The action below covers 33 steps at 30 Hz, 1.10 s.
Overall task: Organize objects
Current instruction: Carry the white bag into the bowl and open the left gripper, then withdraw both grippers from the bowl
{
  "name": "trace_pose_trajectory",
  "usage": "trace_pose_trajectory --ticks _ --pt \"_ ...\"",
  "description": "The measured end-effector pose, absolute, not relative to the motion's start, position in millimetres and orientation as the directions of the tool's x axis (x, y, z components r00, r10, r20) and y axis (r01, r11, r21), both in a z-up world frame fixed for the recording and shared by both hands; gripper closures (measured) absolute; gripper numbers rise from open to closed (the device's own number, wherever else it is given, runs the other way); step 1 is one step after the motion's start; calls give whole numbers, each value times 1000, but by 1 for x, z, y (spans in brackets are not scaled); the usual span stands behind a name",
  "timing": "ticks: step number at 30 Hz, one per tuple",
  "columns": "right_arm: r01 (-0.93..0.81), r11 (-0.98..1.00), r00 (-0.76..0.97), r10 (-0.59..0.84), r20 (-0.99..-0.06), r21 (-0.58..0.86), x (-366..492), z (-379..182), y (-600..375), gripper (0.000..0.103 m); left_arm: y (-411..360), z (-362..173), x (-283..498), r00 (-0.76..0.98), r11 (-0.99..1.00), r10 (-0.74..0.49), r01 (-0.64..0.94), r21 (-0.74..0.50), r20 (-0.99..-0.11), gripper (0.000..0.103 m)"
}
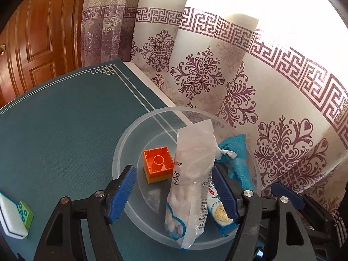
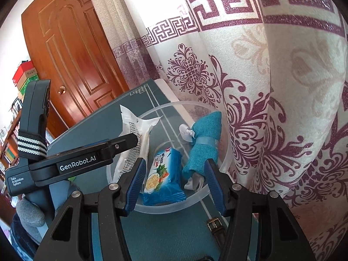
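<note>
- A table covered with a teal mat (image 1: 65, 130), edged with thin white lines, is seen against a white curtain (image 1: 228, 76) printed in purple; a brown wooden door (image 1: 39, 43) stands behind.
- A clear round plastic bowl (image 1: 130, 137) is set on the mat near the curtain.
- Inside the bowl are seen an orange building block (image 1: 157, 163) stacked on a yellow one, a clear bag of cotton swabs (image 1: 189, 174) standing upright, a blue snack packet (image 2: 165, 178) and a rolled teal cloth (image 2: 204, 143).
- At the mat's left edge a white sponge (image 1: 10, 217) and a green block (image 1: 25, 212) are seen, just beside each other.
- The left gripper (image 1: 174, 193) is held over the bowl with its jaws wide; the swab bag stands between the pads without being pressed.
- The right gripper (image 2: 174, 180) is held at the bowl's near rim, jaws partly apart; the snack packet lies between them, and a grip cannot be told.
- A brown strap with a buckle (image 2: 214, 224) lies on the mat beneath the right gripper.
</note>
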State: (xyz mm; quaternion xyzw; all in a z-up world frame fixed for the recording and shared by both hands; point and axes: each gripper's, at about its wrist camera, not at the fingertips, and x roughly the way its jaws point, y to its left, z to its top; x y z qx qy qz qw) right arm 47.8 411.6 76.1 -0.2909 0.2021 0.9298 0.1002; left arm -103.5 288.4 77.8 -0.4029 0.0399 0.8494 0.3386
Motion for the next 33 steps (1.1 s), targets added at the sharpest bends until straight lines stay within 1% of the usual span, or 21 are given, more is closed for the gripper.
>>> trace_pose_trajectory --ticks 11,16,18,22,33 --pt "-295 -902 -820 70 -568 316 53 83 409 46 273 70 -91 -461 -792 498 -587 -168 -735 24" --pt "-293 -903 -820 69 -568 315 54 83 409 46 282 59 -88 -507 -813 424 -579 -68 -751 25" --pt "-292 -903 -820 68 -568 314 54 83 408 46 283 55 -89 -534 -823 397 -567 -32 -746 20" --pt "-293 -903 -819 68 -570 314 53 82 408 46 284 54 -93 -587 -841 353 -540 27 -729 17" --pt "-285 -907 -822 65 -566 310 54 83 404 46 273 62 -83 -586 -847 358 -531 10 -727 16"
